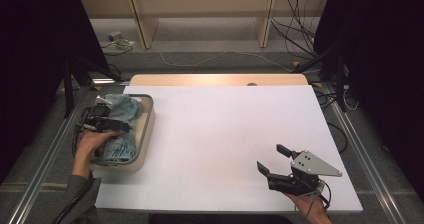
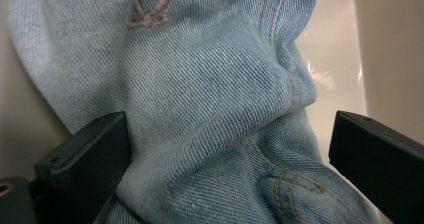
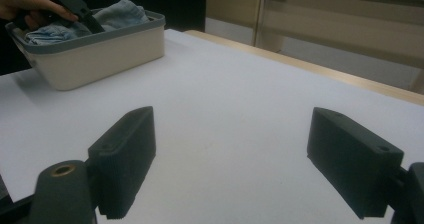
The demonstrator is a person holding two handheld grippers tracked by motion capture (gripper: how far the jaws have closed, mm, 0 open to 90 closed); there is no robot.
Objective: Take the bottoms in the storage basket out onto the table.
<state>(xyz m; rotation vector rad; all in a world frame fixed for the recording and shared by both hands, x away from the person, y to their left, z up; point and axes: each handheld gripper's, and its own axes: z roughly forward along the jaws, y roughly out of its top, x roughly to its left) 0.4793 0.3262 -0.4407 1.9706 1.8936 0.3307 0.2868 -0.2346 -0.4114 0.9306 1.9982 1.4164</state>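
Jeans: [image 1: 121, 115] bundled in the bin [image 1: 146, 129] at the table's [image 1: 220, 134] left edge; light blue denim, heaped above the rim at the far end.

Left gripper: [image 1: 100, 121] mine, pushed down into the bin. My jaws stand spread, one on each side of a thick denim fold, the left one against the cloth, the right one clear of it; nothing pinched yet.

Right gripper: [image 1: 272, 160] mine, near the table's front right corner, jaws spread wide over bare white surface, holding nothing.

Handling: soft and limp, I judge; it will sag and unroll when lifted, and has some weight for cloth.

Where to hold: the bunched fold between my left jaws, near the stitched seam, looks thick enough to bite firmly.
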